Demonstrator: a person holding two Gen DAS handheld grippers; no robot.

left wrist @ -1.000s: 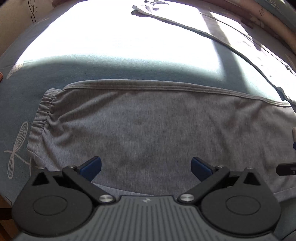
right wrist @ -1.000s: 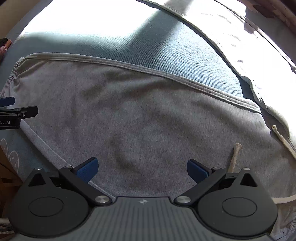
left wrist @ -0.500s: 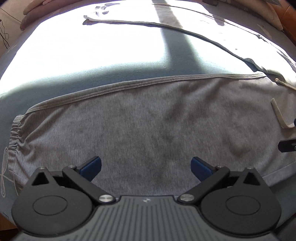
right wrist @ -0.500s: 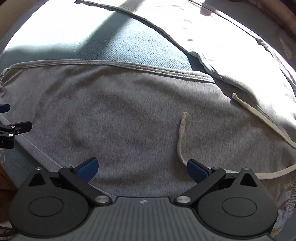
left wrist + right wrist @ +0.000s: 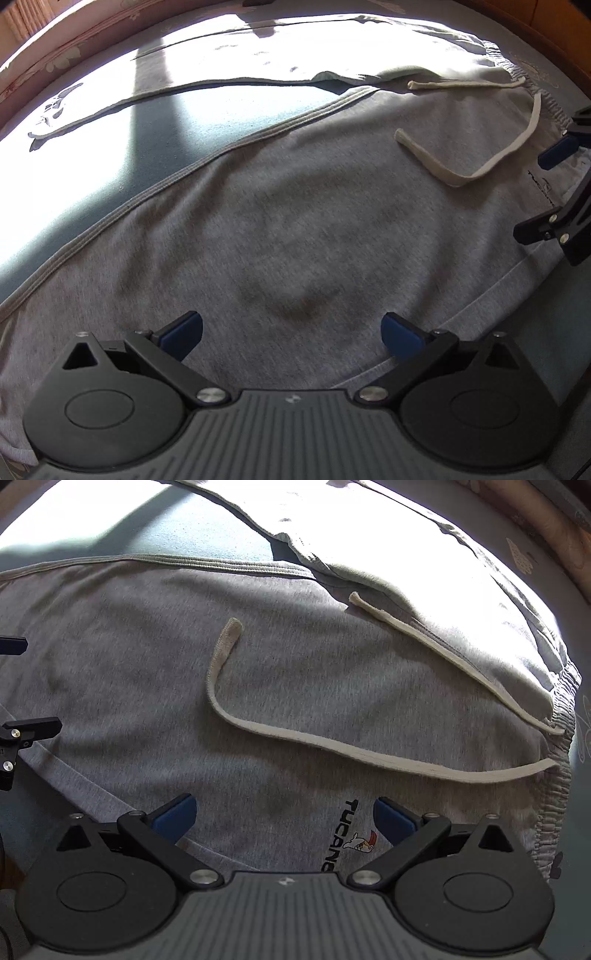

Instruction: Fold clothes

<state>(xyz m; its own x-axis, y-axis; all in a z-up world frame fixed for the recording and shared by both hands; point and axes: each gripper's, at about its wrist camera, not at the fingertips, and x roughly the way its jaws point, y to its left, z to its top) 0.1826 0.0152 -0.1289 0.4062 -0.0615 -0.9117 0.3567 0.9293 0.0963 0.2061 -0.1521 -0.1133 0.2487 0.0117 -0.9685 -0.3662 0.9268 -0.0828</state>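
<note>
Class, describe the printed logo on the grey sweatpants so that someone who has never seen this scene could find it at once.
Start with the grey sweatpants spread flat on the blue-green bed cover. Go to the gathered waistband, where two pale drawstrings trail across the fabric. Just below the longer string, between the open right claw tips, is the logo: dark letters beginning TUCAN beside a small red-and-white bird, the only print on the cloth.

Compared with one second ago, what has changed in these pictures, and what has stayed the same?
Both grippers travelled along the grey trousers from the cuff end toward the waist: the cuff has left view, and the drawstring, waistband and logo have come in. Nothing was gripped or released. The left gripper and right gripper stay open, and the trousers lie flat as before.
</note>
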